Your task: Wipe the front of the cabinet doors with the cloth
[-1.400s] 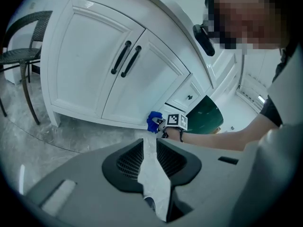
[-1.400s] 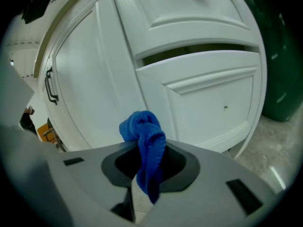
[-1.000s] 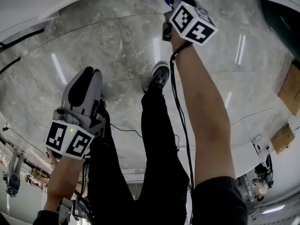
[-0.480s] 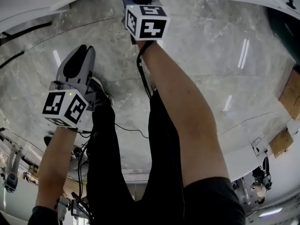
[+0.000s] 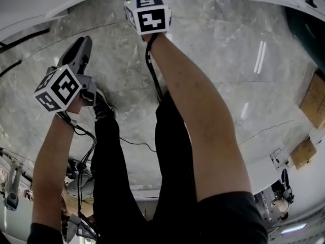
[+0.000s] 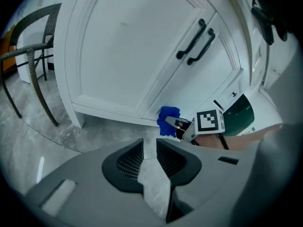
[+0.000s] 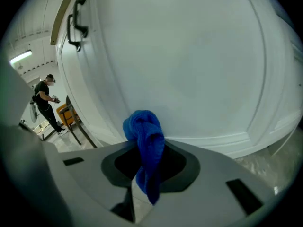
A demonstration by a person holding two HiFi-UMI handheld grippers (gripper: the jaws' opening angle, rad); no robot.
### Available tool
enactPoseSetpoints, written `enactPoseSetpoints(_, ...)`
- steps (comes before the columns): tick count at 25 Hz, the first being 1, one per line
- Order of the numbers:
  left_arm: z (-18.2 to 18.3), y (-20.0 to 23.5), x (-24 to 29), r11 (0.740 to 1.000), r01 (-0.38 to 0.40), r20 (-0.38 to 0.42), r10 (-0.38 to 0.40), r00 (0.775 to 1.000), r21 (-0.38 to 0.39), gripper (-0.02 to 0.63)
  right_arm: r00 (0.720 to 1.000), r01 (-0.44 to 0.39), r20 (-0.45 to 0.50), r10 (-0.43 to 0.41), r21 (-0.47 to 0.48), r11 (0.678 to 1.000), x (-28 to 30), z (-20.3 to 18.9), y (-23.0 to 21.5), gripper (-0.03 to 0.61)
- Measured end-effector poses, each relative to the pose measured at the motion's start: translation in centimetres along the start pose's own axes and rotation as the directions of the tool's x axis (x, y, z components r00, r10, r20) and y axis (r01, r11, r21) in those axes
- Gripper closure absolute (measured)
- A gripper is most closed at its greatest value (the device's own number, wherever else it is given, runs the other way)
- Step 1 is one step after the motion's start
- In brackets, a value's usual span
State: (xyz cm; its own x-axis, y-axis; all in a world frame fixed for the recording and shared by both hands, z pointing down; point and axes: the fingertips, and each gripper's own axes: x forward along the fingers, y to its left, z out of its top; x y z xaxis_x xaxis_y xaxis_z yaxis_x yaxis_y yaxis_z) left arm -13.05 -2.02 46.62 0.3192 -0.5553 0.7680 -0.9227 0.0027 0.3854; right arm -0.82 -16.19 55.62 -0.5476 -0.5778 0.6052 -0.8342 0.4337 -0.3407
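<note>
— Blue microfibre cloth (image 7: 144, 141), bunched into a wad: where do we find it?

— We find it clamped between the jaws of the right gripper (image 7: 147, 167), with a tail of it trailing back between them. The wad is pressed against the white panelled cabinet door (image 7: 199, 65), low down, just above the moulded bottom rail.

— Why so low?

— We judge that the wipe is working the bottom of the door. From the left gripper's camera, the cloth sits at the foot of the doors. It is close to the seam where the two meet, well below the pair of black bar handles (image 6: 196, 41). The person's arm reaches far forward and down, we think to hold the wad flat on the paint.

— And the left gripper (image 6: 150, 148)?

— Its jaws stand a narrow gap apart with nothing between them. Through the gap we see only the grey marble floor (image 6: 42, 126). It hangs back from the cabinet, near the person's leg, probably to leave the wiping arm room.

— How far along are we?

— We cannot tell, because the doors look equally white everywhere. The wad is small, so covering both fronts would likely take many passes.
</note>
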Motion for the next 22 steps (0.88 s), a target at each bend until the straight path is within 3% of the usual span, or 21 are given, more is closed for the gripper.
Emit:
enactPoseSetpoints(4,-1.9,-2.4,1.2,0.999,0.030,-0.010,-0.030,1.000,-0.022,0.526,0.999,0.049,-0.008,-0.049,-0.027,0.998,-2.0,-0.3,-6.5,0.499)
enactPoseSetpoints(9,-3.2,-5.0,2.1,0.999,0.044,-0.028,-0.044,0.999,0.009,0.526,0.996,0.088,-0.010,-0.089,-0.041,0.995,-4.3,-0.8,-11.7,0.499)
enactPoseSetpoints(14,-2.4,-7.2,2.1,0.998,0.066,-0.010,-0.066,0.998,-0.015,0.526,0.971,0.234,-0.035,-0.235,-0.011,0.972,-8.2,-1.7,-18.1,0.499)
enactPoseSetpoints(16,-1.8,-7.6,1.6,0.998,0.068,-0.003,-0.068,0.998,-0.011,0.526,0.953,0.302,-0.033,-0.300,0.071,0.951,-10.3,-1.9,-19.7,0.499)
enactPoseSetpoints(19,-0.9,-7.6,-0.4,0.998,0.059,0.016,-0.058,0.998,-0.030,0.526,0.940,0.337,-0.021,-0.340,0.206,0.919,-13.8,-1.4,-19.6,0.499)
enactPoseSetpoints(22,-0.8,-6.7,-3.8,0.997,0.041,0.031,-0.039,0.999,-0.067,0.526,0.945,0.323,-0.029,-0.325,0.212,0.922,-16.6,-0.8,-16.0,0.499)
